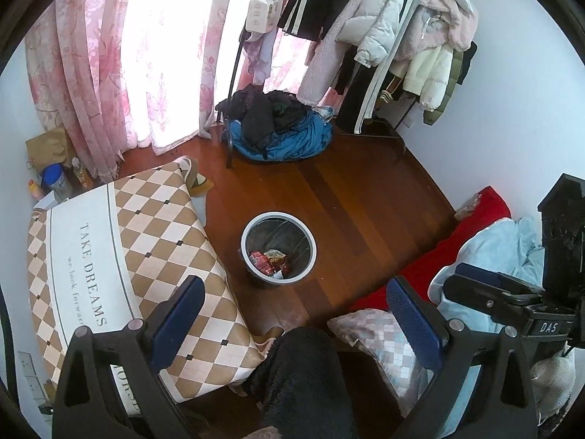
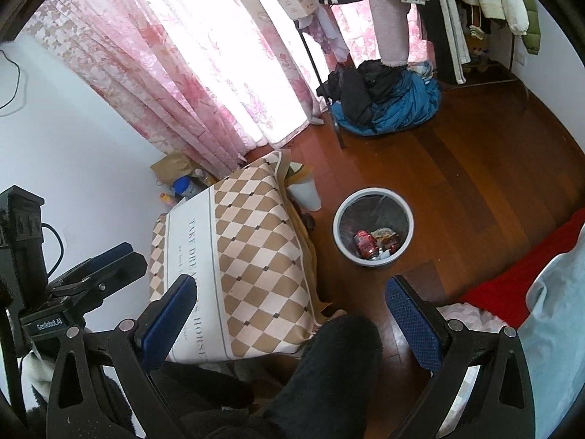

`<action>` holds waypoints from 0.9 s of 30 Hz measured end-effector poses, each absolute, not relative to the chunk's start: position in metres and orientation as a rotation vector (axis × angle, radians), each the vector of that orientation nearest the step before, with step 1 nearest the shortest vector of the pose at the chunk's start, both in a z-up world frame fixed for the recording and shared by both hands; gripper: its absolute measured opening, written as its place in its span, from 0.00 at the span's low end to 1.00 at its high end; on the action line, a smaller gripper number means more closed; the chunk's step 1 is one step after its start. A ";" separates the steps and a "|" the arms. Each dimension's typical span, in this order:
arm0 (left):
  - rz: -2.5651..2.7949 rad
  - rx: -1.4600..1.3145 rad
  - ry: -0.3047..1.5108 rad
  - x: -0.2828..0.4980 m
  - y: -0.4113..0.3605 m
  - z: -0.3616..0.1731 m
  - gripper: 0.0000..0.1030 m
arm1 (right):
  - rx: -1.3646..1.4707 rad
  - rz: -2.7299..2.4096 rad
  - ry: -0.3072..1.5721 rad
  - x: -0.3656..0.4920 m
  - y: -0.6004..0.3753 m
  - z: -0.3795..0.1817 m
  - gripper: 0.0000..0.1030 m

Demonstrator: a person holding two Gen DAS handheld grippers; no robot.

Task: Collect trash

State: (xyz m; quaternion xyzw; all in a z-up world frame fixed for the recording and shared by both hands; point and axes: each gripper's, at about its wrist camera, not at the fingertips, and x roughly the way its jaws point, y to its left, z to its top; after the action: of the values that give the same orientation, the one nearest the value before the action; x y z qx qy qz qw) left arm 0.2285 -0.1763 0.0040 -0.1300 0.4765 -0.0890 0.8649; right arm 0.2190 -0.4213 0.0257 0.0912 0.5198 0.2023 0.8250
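A round grey trash bin [image 1: 278,250] stands on the wooden floor, with red cans and crumpled wrappers [image 1: 268,260] inside. It also shows in the right wrist view [image 2: 373,227], with a red can [image 2: 365,243] in it. My left gripper [image 1: 296,314] is open and empty, held above and short of the bin. My right gripper [image 2: 292,316] is open and empty too, also above the floor near the bin. The right gripper's body shows at the right edge of the left wrist view [image 1: 512,300]; the left gripper's body shows at the left of the right wrist view [image 2: 91,274].
A low table with a checkered cloth [image 1: 120,256] stands left of the bin. A pile of blue and black clothes [image 1: 278,128] lies under a clothes rack [image 1: 384,36]. Pink curtains [image 1: 146,55] hang behind. A red bed edge [image 1: 438,252] is at the right. A dark fuzzy leg [image 1: 303,384] is below.
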 end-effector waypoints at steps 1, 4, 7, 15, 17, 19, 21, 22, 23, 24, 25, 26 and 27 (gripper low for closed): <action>-0.187 -0.272 0.998 0.228 -0.177 0.005 0.99 | 0.192 0.432 1.110 0.219 -0.420 0.025 1.00; -0.181 -0.269 0.991 0.227 -0.180 0.007 0.99 | 0.187 0.438 1.118 0.219 -0.419 0.023 1.00; -0.181 -0.274 0.981 0.226 -0.181 0.009 0.99 | 0.183 0.443 1.121 0.218 -0.418 0.023 1.00; -0.180 -0.284 0.974 0.226 -0.182 0.011 1.00 | 0.191 0.452 1.129 0.217 -0.415 0.023 1.00; -0.182 -0.287 0.976 0.226 -0.183 0.011 1.00 | 0.187 0.455 1.132 0.216 -0.415 0.023 1.00; -0.187 -0.285 0.975 0.226 -0.184 0.012 1.00 | 0.188 0.459 1.133 0.216 -0.415 0.023 1.00; -0.193 -0.287 0.975 0.226 -0.185 0.012 1.00 | 0.188 0.458 1.132 0.216 -0.415 0.024 1.00; -0.195 -0.289 0.975 0.226 -0.184 0.012 1.00 | 0.189 0.459 1.132 0.216 -0.414 0.024 1.00; -0.197 -0.290 0.976 0.226 -0.185 0.012 1.00 | 0.189 0.461 1.132 0.216 -0.414 0.024 1.00; -0.200 -0.289 0.976 0.226 -0.186 0.012 1.00 | 0.186 0.462 1.130 0.216 -0.414 0.025 1.00; -0.203 -0.289 0.976 0.225 -0.186 0.012 1.00 | 0.184 0.463 1.130 0.216 -0.414 0.025 1.00; -0.206 -0.288 0.976 0.225 -0.185 0.011 1.00 | 0.185 0.464 1.130 0.216 -0.415 0.026 1.00; -0.208 -0.288 0.977 0.225 -0.186 0.011 1.00 | 0.185 0.463 1.131 0.215 -0.414 0.026 1.00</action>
State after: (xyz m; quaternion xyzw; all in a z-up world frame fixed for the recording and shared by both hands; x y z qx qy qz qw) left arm 0.2253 -0.1859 0.0109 -0.1378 0.4669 -0.0995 0.8678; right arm 0.2154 -0.4143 0.0259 0.0868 0.5300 0.2172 0.8151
